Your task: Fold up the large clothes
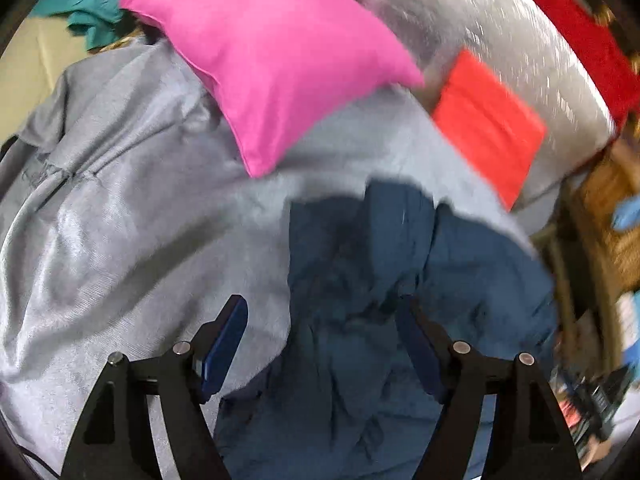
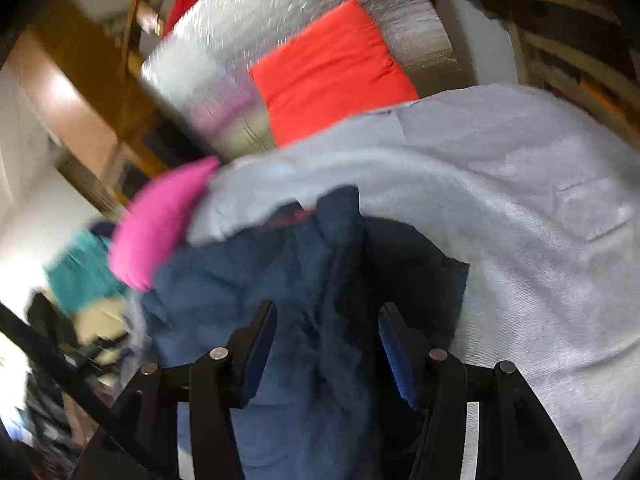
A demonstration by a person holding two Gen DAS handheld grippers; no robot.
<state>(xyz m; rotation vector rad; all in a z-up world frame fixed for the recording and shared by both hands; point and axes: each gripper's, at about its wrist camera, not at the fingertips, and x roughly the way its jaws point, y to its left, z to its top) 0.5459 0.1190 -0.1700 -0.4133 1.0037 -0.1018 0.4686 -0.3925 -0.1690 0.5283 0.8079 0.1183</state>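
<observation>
Both grippers are hovering with their blue-padded fingers spread wide apart, gripping nothing: the left gripper (image 1: 322, 336) and the right gripper (image 2: 328, 340) are each sitting right over the crumpled dark blue garment (image 1: 360, 280). That garment is lying bunched on a big light grey sweatshirt (image 1: 120, 200), with a bright pink pillow (image 1: 272, 64) resting on the grey fabric beyond it and a red-orange cushion (image 2: 332, 72) leaning against a silvery padded surface (image 2: 240, 40) further back.
</observation>
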